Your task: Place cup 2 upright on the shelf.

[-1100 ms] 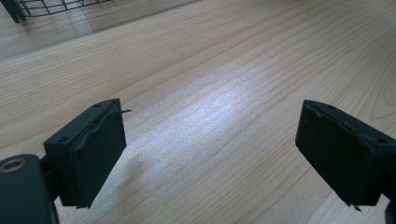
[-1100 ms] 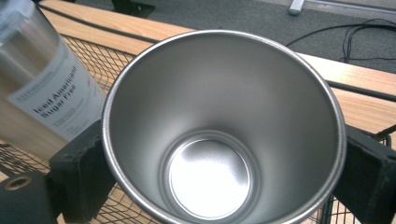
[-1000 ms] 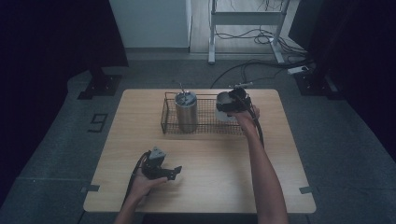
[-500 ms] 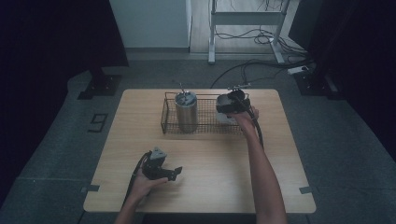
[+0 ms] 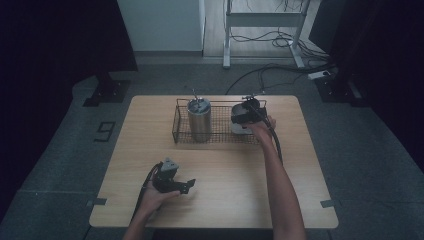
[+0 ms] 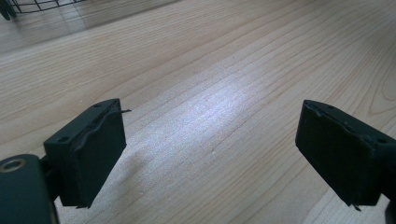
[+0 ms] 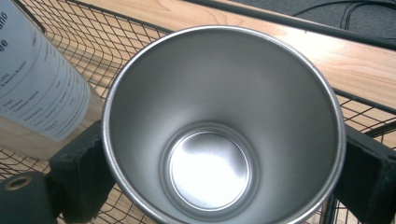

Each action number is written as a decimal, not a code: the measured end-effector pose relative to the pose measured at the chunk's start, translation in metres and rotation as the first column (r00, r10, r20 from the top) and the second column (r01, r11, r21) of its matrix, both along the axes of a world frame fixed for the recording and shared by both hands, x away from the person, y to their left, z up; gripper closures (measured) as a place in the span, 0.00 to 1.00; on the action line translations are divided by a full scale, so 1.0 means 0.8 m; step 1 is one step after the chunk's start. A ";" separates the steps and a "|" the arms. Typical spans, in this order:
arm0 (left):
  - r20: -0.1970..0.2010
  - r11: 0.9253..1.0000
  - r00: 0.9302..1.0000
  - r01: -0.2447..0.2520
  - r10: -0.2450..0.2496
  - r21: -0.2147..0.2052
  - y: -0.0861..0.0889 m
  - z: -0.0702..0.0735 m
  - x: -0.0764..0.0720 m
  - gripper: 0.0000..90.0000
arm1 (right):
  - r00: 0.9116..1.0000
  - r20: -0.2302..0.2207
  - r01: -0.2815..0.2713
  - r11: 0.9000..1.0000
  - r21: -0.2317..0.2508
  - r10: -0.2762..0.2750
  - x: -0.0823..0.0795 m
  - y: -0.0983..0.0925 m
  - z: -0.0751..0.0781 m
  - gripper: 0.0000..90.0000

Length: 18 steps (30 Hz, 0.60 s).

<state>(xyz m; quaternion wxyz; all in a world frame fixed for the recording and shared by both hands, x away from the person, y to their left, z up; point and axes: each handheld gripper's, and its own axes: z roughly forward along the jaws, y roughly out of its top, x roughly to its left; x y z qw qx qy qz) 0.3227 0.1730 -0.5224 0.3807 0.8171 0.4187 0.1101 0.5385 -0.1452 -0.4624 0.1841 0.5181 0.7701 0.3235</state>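
A steel cup (image 7: 219,93), empty and seen from above its mouth, sits between the jaws of my right gripper (image 7: 224,163), whose pads press on its two sides. In the high view that right gripper (image 5: 245,114) is over the right part of a black wire basket (image 5: 220,137). A tall metal canister (image 5: 199,119) with printed text on its side (image 7: 37,84) stands upright in the basket's left part. My left gripper (image 5: 186,186) rests low on the near left of the table, its jaws open (image 6: 210,135) over bare wood.
The wooden table (image 5: 225,200) carries the basket along its far side. The basket's wire wall (image 7: 116,32) runs close around the cup. Beyond the table lie floor cables (image 5: 260,75) and a metal stand (image 5: 227,40).
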 end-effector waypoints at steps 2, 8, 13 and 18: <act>0.000 1.000 1.000 0.001 -0.001 0.001 0.000 0.000 0.000 0.09 | 1.000 -0.007 0.001 1.000 -0.004 -0.001 0.000 0.001 -0.002 0.08; -0.002 1.000 1.000 -0.001 0.001 -0.001 0.001 -0.001 0.000 0.09 | 1.000 -0.028 -0.001 1.000 -0.024 0.000 0.001 0.003 -0.006 0.08; -0.002 1.000 1.000 0.001 -0.001 0.001 0.000 -0.001 0.000 0.09 | 0.999 -0.040 0.006 0.999 -0.035 -0.007 0.000 0.002 -0.012 0.08; -0.002 1.000 1.000 0.004 -0.004 0.001 -0.001 -0.001 -0.001 0.09 | 0.999 -0.041 0.002 1.000 -0.024 -0.003 -0.004 -0.004 -0.015 0.08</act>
